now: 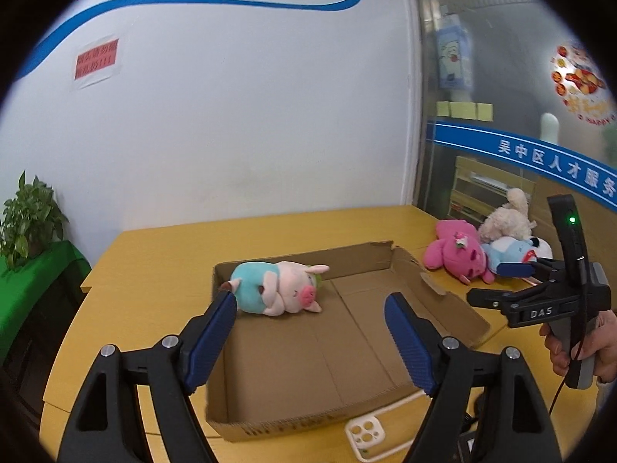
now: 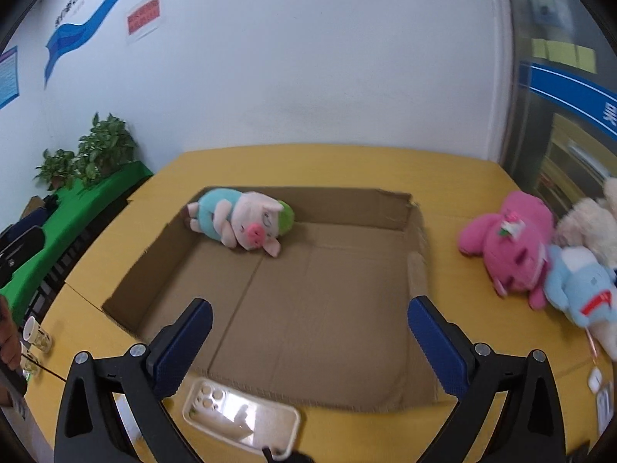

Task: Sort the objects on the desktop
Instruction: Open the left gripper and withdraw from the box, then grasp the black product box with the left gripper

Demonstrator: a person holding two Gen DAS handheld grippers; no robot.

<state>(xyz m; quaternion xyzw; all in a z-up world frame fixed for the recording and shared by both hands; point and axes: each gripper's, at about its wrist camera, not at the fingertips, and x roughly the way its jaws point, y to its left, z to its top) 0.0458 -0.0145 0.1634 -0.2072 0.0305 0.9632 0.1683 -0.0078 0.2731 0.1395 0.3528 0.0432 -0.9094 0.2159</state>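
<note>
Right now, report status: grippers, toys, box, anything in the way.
Both hand-held grippers open, empty: left, right. Pig toy in box, far corner. Three toys piled right of box. Phone case at box's near edge.

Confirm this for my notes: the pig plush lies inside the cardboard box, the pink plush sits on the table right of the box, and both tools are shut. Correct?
Not quite. Both views show the left tool and the right tool open, with nothing between their fingers. The rest holds: pig plush in the cardboard box, pink plush on the table to its right.

Two wrist fisheyes, angled down from near, facing the wall at 12 o'clock; both share the cardboard box (image 1: 308,347) (image 2: 308,308) on the counter (image 1: 162,254) (image 2: 347,166).
</note>
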